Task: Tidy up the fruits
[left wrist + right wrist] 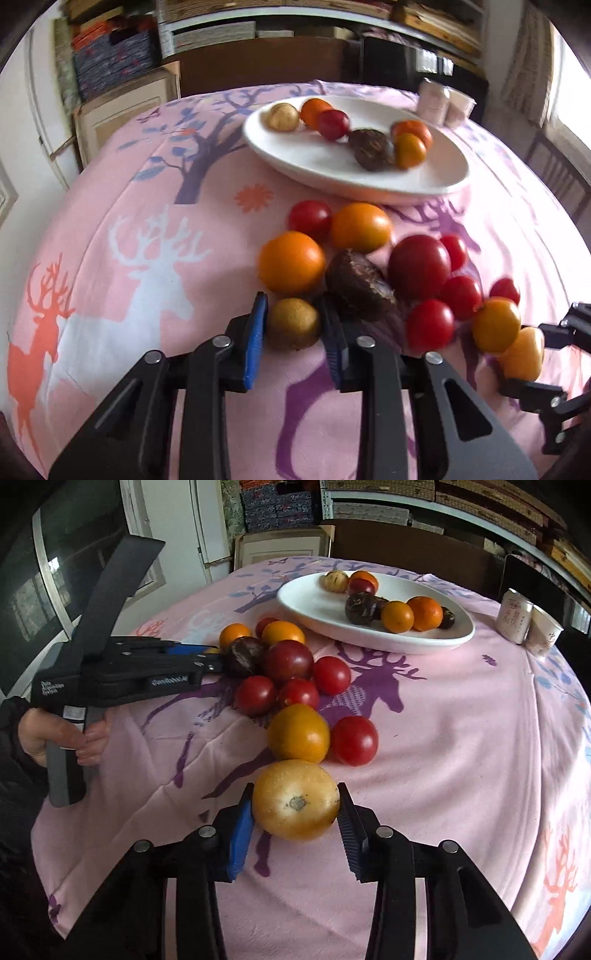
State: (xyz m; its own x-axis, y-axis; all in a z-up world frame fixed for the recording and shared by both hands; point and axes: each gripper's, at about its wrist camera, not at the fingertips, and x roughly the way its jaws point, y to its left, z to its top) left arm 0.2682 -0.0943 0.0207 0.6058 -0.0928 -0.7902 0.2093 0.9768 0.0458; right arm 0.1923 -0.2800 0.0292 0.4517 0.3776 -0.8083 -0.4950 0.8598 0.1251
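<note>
**Two fruits bracketed by fingers beside a filled plate**

White lettering is seen on the left gripper [212,661], too small to be read. Its fingers [255,339] are set apart around a small brown-yellow fruit [293,324], contact uncertain. The right gripper [295,814] is closed against a large yellow fruit [295,799] on the counter [461,738]. Mixed fruits are held in the white plate [314,609]; loose tomatoes [354,740] lie nearby.

Pink deer-print tablecloth [443,738], cluttered shelves [207,29], bright window [572,107]
</note>
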